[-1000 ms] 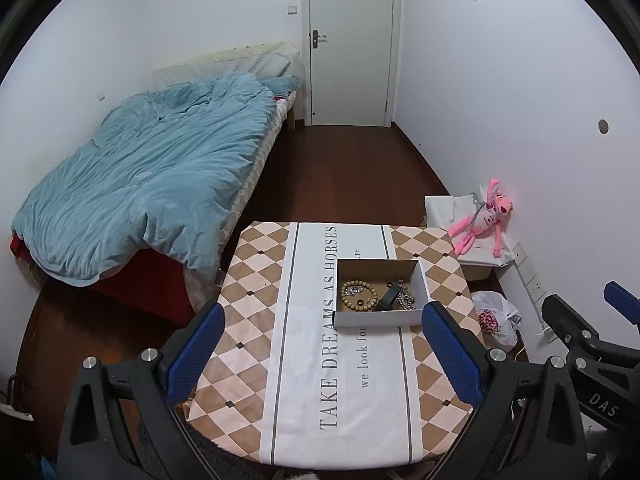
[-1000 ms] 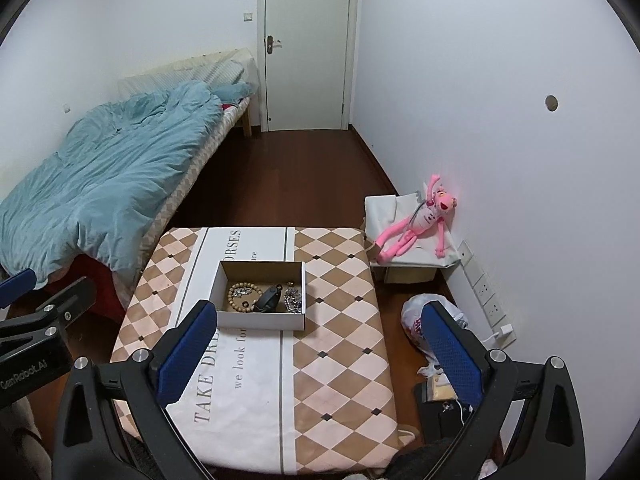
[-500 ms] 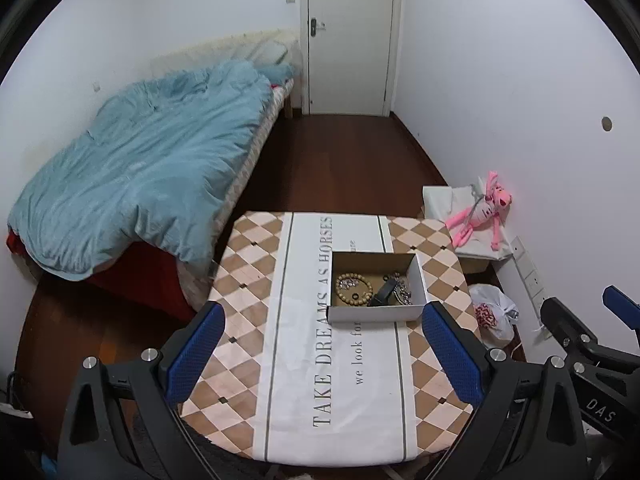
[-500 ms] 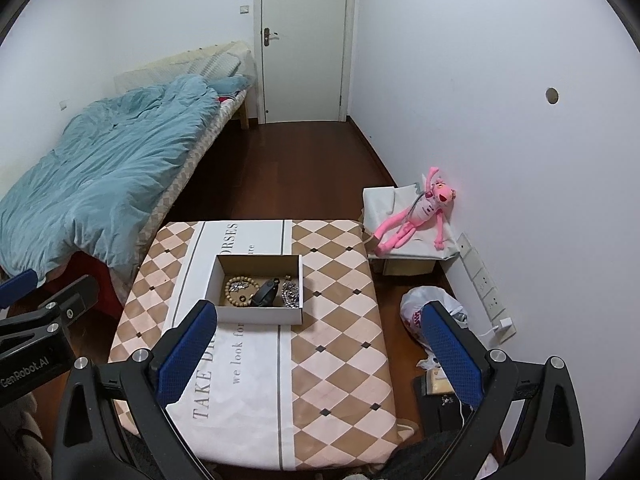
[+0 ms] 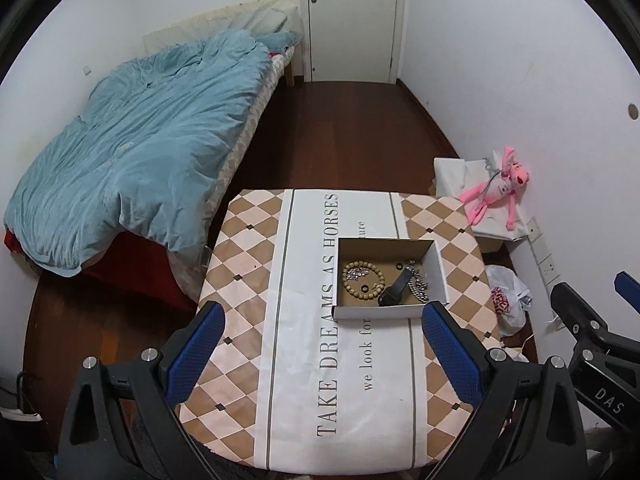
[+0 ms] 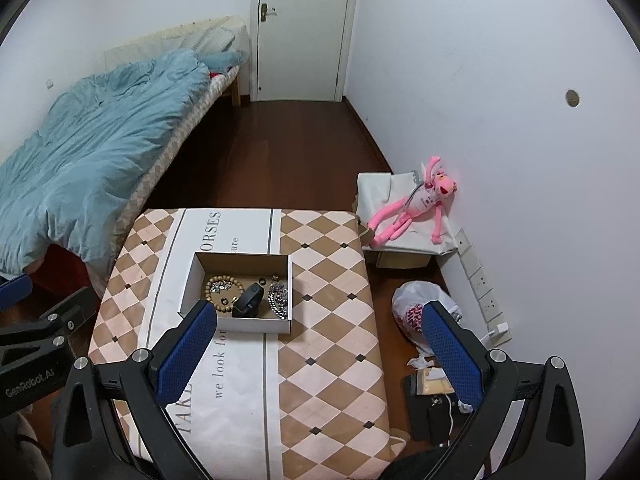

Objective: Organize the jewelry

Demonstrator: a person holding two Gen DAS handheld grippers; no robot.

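Left wrist view: left gripper (image 5: 320, 344) and right gripper (image 6: 316, 340) both wide open, empty, above jewelry box (image 5: 390, 312).

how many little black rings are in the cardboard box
2. One small black ring lies toward the far wall of the open cardboard box; the other lies inside the wooden bead bracelet. More may hide under the black watch.

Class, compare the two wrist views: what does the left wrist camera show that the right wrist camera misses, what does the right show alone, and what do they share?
Only the left wrist view shows the whole printed line "TAKE DREAMS AS HORSES".

Only the right wrist view shows the dark items on the floor beside the table.

Both show the open cardboard box holding the wooden bead bracelet and black watch, the pink plush toy, the blue quilt, and both tools open, left tool and right tool.
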